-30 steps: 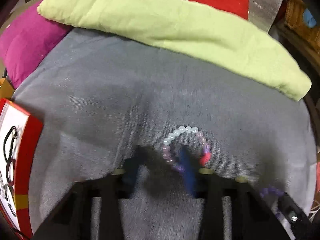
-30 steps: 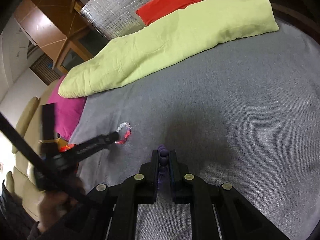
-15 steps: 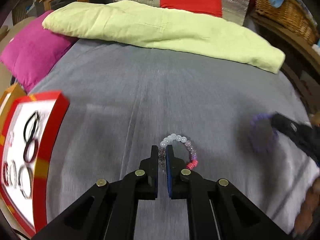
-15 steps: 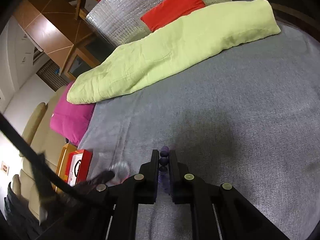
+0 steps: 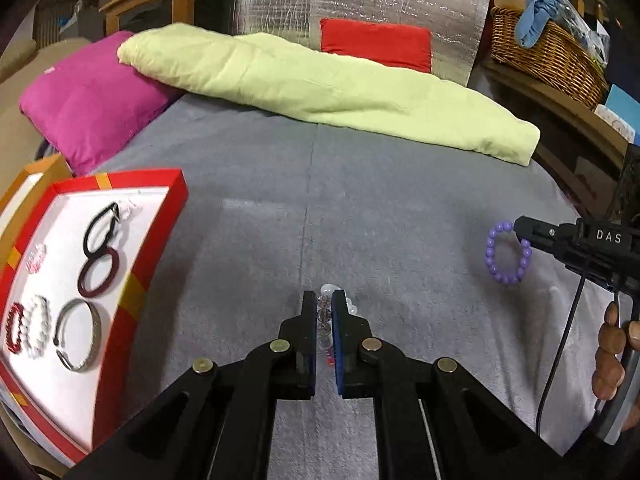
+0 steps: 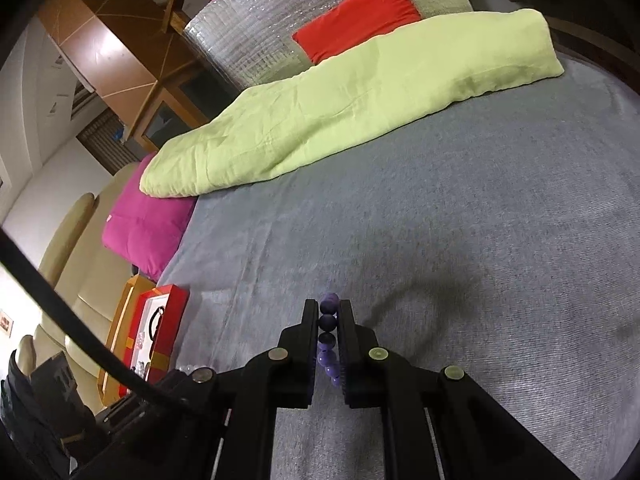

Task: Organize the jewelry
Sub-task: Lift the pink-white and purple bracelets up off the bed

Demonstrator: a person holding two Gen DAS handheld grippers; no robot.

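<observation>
Left gripper (image 5: 323,312) clamps pale beaded bracelet (image 5: 325,312) above grey blanket (image 5: 360,208) | right gripper (image 6: 328,320) clamps purple bracelet (image 6: 329,322) | left view alone shows whole purple loop, red tray (image 5: 156,240) bangles

Dim warm indoor light; my fingers (image 6: 311,322) cast soft shadows on the grey bed (image 6: 480,240). Fisheye bends the dark edges; foil panel (image 5: 360,4) glints.

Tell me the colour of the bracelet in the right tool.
Purple bracelet, clearest in the left wrist view.
</observation>
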